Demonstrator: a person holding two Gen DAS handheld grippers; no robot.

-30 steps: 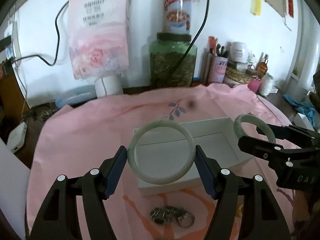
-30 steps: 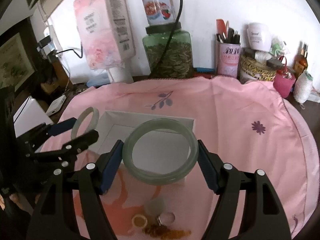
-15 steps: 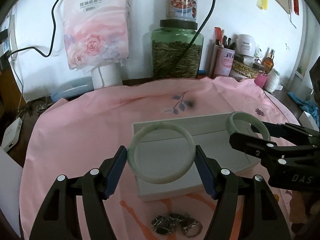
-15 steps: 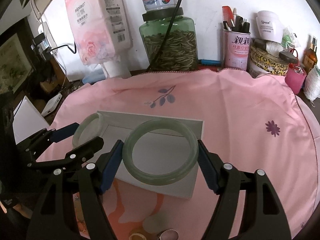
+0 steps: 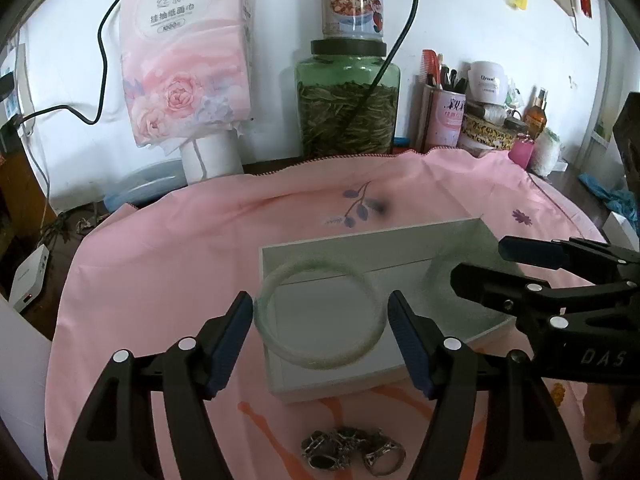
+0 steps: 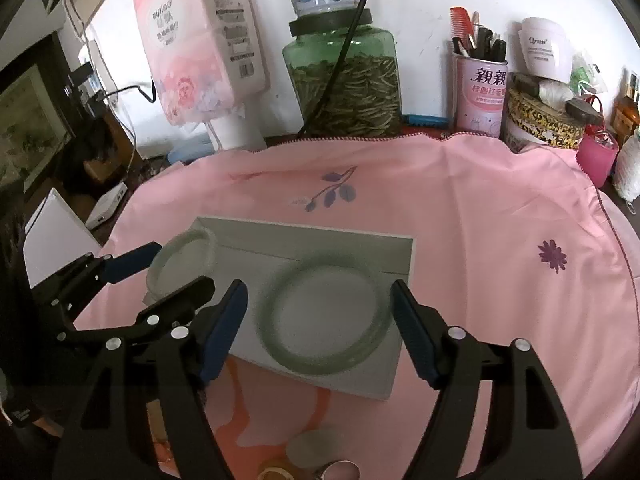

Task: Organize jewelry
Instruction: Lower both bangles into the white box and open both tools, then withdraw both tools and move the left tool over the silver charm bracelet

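Left gripper [image 5: 320, 322]: jaws wide, pale bangle [image 5: 318, 314] (blurred) between them, over the white box [image 5: 360, 244]. Right gripper [image 6: 320, 322]: jaws opening, green bangle [image 6: 326, 314] between, same box; rings [image 5: 352, 454] at 6 o'clock of it on the pink cloth [image 5: 200, 240].

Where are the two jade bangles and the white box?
pale bangle [image 5: 280, 350], left wrist view, lower-left rim.
greener bangle [image 6: 320, 364], right wrist view, near rim.
white box [image 6: 304, 240], right wrist view, far wall.
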